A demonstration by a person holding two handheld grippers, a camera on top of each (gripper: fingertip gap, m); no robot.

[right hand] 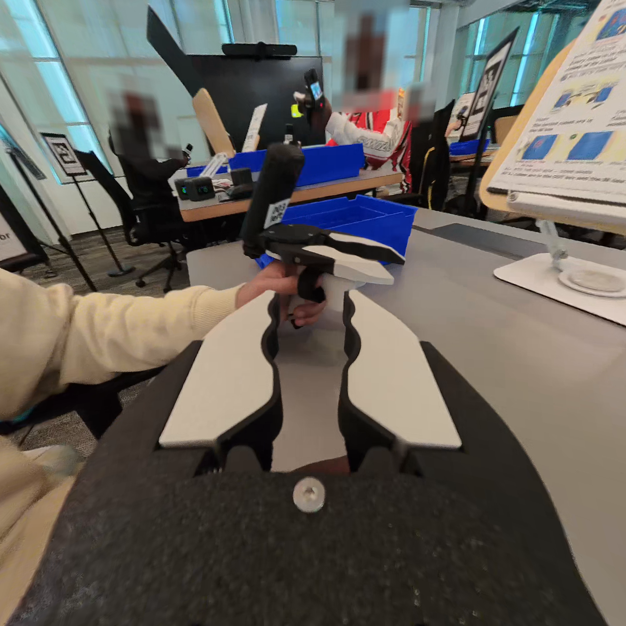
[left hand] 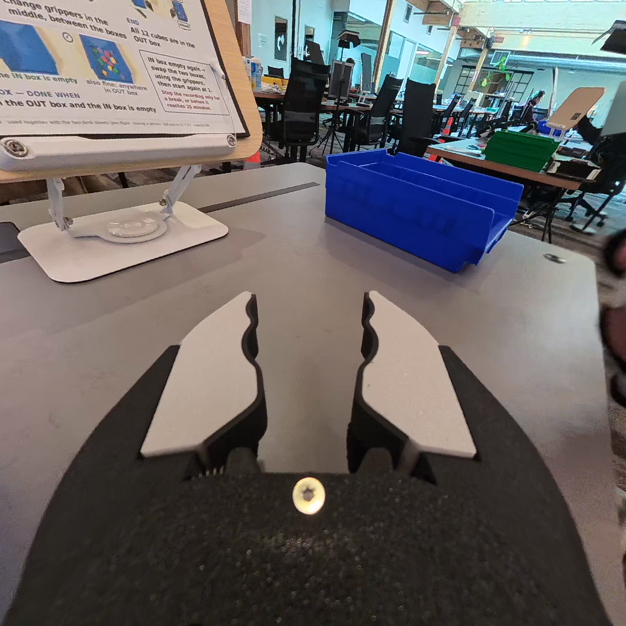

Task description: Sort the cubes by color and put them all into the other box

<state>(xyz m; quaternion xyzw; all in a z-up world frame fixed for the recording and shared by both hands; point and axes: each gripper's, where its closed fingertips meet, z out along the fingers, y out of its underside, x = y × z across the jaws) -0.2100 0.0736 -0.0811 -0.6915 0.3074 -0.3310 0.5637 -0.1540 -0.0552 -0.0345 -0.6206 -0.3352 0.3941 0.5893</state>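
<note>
- Fingers of our left gripper point(left hand: 309, 301) fill the lower half of the left wrist view, spread apart with bare grey table point(left hand: 101, 338) showing between them; nothing is held.
- Our right gripper point(right hand: 311, 306) sits likewise at the bottom of the right wrist view, its fingers parted and empty, pointing at our other hand point(right hand: 288, 291) at mid frame.
- That hand, in a cream sleeve point(right hand: 101, 332), grips the left tool by its handle just above the table.
- Farther off in the left wrist view, at right of centre, stands a blue box point(left hand: 399, 216): open-topped plastic with ribbed walls and a lowered front lip. From this low angle we cannot see its floor.
- In the right wrist view a second blue box point(right hand: 382, 223) stands behind the held tool at mid frame; the visible part of its inside looks bare.
- A white stand carrying an instruction sheet point(left hand: 111, 67) occupies the upper left of the left wrist view, between the two boxes as far as we can judge.
- No cubes show in either picture, so we cannot tell how many are sorted. We judge the work either not yet begun or paused, with both tools idle over the middle of the table.
</note>
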